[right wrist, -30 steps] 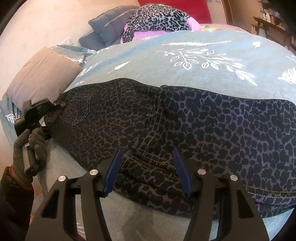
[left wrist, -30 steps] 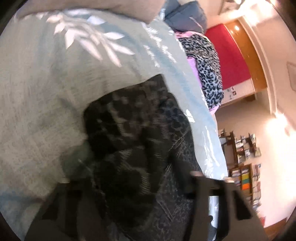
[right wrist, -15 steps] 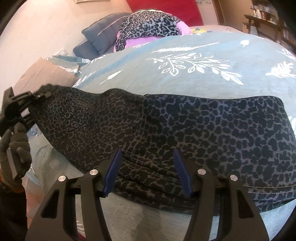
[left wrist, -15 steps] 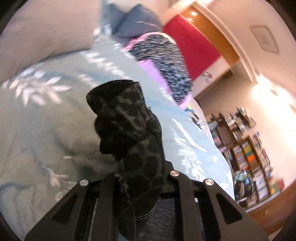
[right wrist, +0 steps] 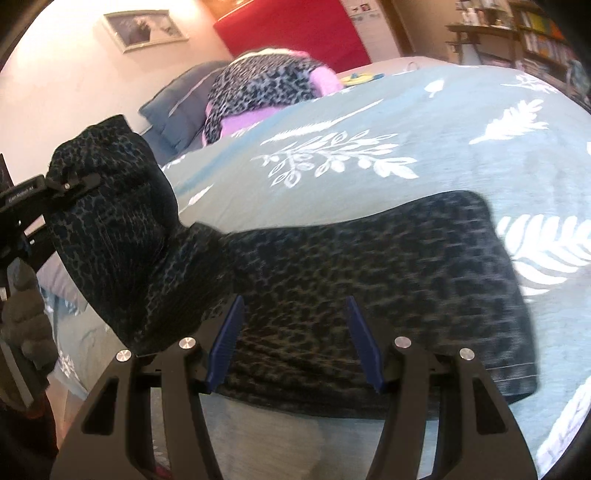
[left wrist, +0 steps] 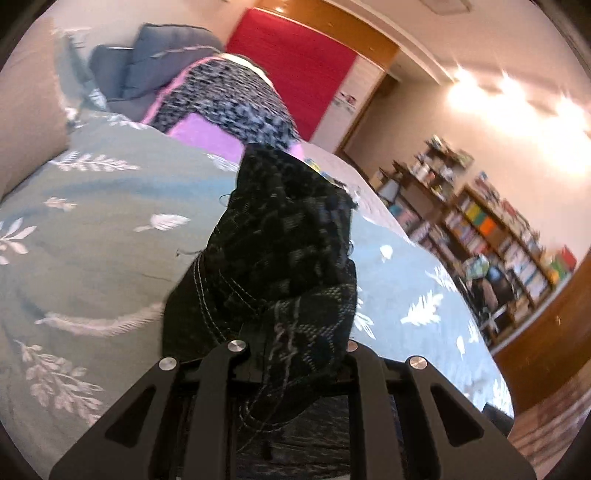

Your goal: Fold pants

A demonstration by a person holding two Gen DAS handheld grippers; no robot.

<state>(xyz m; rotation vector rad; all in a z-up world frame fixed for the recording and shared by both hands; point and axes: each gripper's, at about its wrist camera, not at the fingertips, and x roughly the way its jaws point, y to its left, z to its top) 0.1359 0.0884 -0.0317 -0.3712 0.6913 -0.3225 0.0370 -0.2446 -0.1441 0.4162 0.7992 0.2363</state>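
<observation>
Left wrist view: pants (left wrist: 280,258) are clamped in the left tongs (left wrist: 291,354) above the bed (left wrist: 92,240); right tongs (right wrist: 295,347) are held apart

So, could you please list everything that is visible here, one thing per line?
pants: one, dark leopard print, flat on the bed, left end lifted
bed cover: one, light blue with white leaves, under the pants
blanket: one, leopard and pink, heaped at the far end
pillow: one, grey-blue, beside the blanket
picture: one, framed, on the wall
bookshelves: several, brown, along the wall
left gripper: black, shut on the pants
right gripper: black with blue pads, open above the pants
gloved hand: one, grey, holding the left gripper
</observation>
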